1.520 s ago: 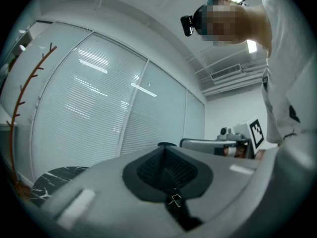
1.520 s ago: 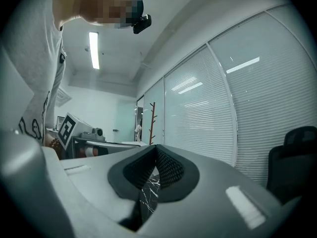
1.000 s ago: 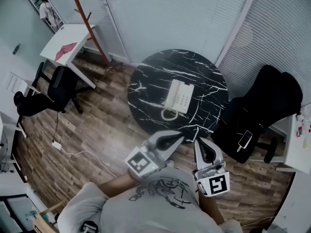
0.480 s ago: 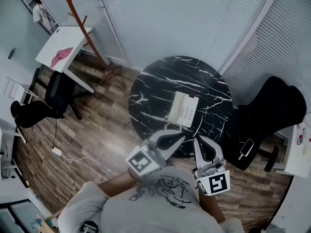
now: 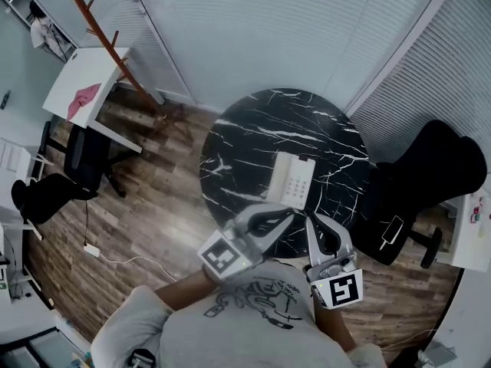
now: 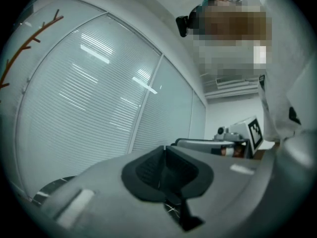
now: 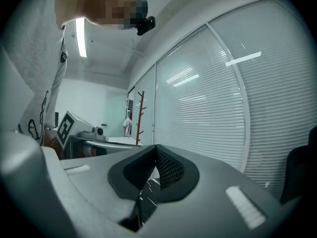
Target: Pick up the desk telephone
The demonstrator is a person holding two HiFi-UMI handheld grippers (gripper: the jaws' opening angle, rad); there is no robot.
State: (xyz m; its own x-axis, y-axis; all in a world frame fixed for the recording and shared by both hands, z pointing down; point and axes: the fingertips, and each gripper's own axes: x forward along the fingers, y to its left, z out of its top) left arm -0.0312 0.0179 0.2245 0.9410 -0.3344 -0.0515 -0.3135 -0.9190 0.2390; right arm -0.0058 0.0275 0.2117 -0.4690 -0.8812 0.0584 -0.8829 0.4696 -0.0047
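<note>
A white desk telephone (image 5: 292, 181) lies on a round black marble table (image 5: 253, 133), near the table's front edge, its coiled cord at the near end. My left gripper (image 5: 290, 216) is shut with nothing in it, its tips over the table's near edge just short of the phone. My right gripper (image 5: 311, 222) is shut and empty too, beside the left one, tips at the table's rim. In the left gripper view the pads (image 6: 163, 168) meet; the right gripper view shows its pads (image 7: 156, 168) together, with a sliver of marble below.
A black office chair (image 5: 418, 182) with a phone-like device (image 5: 391, 228) on its seat stands right of the table. A white desk (image 5: 84, 90), another black chair (image 5: 73, 167) and a wooden coat stand (image 5: 96, 21) are at the left. Blinds line the far wall. A floor cable (image 5: 115, 255) runs at the left.
Both grippers and the view have advanced toward the table; the telephone now lies closer to the tips. Both stay shut.
</note>
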